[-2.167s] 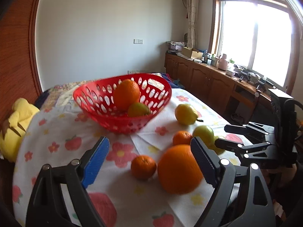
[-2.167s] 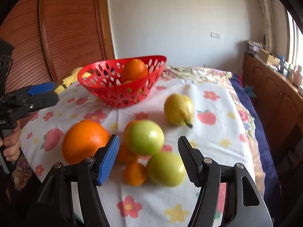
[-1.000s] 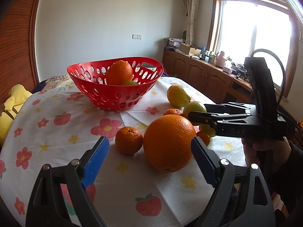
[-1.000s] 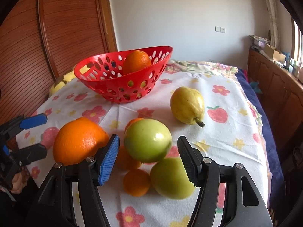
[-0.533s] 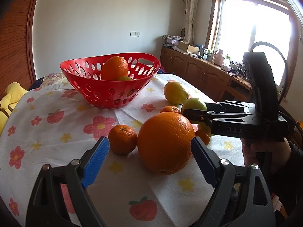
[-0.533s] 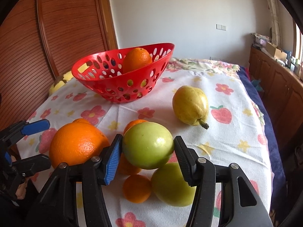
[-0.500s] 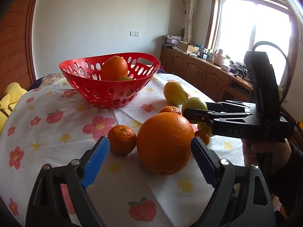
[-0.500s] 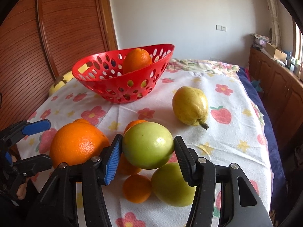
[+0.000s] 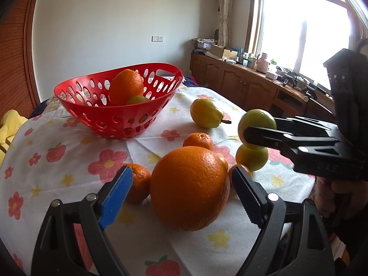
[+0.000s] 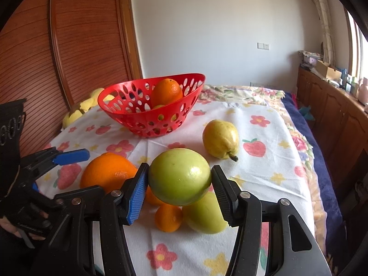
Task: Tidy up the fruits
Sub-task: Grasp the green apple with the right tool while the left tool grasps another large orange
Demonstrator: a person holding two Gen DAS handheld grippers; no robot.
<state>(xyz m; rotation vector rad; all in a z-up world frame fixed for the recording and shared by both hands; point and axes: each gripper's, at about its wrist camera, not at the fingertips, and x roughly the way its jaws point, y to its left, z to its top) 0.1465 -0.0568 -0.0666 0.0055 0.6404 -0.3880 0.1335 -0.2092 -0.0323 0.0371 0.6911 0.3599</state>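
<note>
Floral tablecloth (image 10: 264, 142) work area: right gripper (image 10: 179, 188) clamps green apple (image 10: 179, 176) (basket-bound) — left gripper (image 9: 181, 193) gapes around large orange (image 9: 189, 187).

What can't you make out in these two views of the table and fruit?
- Green fruit in the basket: mostly hidden by the basket wall and the orange, both views; kind unclear.
- Small orange, right wrist view: mostly behind the apple held by the right gripper.
- Countertop items, left wrist view: too small, washed out by window glare.
- Yellow thing at the table's edge: cut off, unidentifiable.
</note>
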